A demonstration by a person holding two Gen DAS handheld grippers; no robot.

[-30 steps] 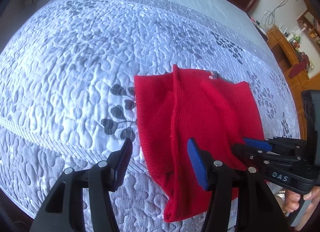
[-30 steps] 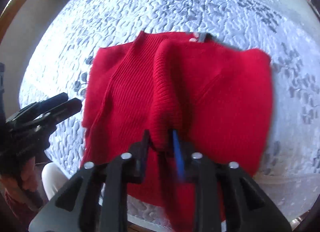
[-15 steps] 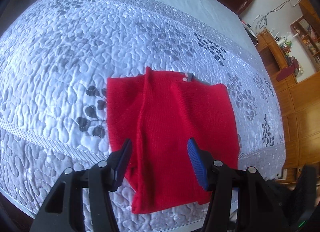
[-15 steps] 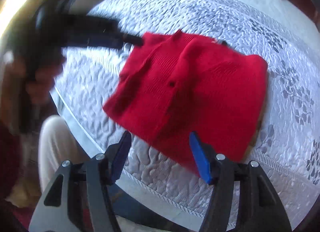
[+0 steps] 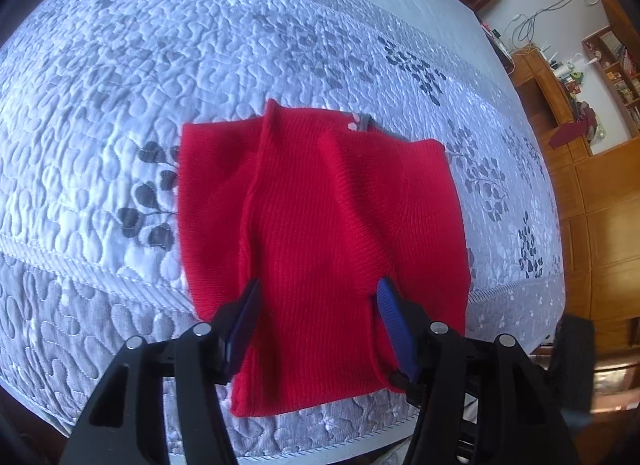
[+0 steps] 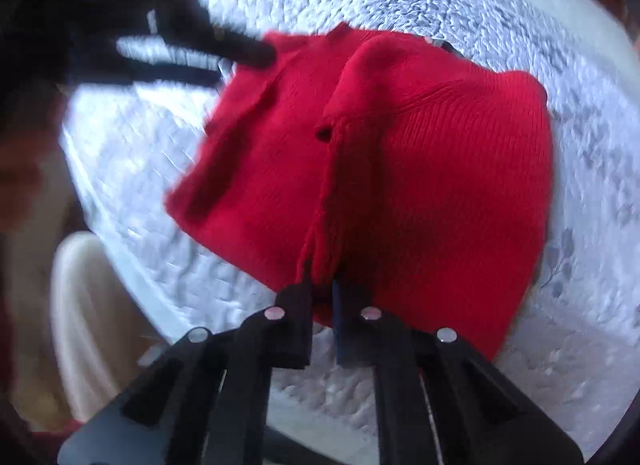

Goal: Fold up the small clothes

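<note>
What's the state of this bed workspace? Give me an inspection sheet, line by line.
Surface: quilted grey bedspread, leaf pattern.
Job's things: red sweater, lying partly folded near the bed's edge.
Clutter: nothing seen on the bedspread.
Grippers: left gripper open above the sweater's hem; right gripper shut on the sweater's hem.
Cables: wires hang on the far wall.
Surroundings: wooden shelves with small items; person's pale trouser leg beside the bed.

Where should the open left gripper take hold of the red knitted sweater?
Judging by its pose, the left gripper should take the red knitted sweater at its near hem, coming down from above the bed's near edge: that hem hangs loose and thin, already between the opening jaws.
</note>
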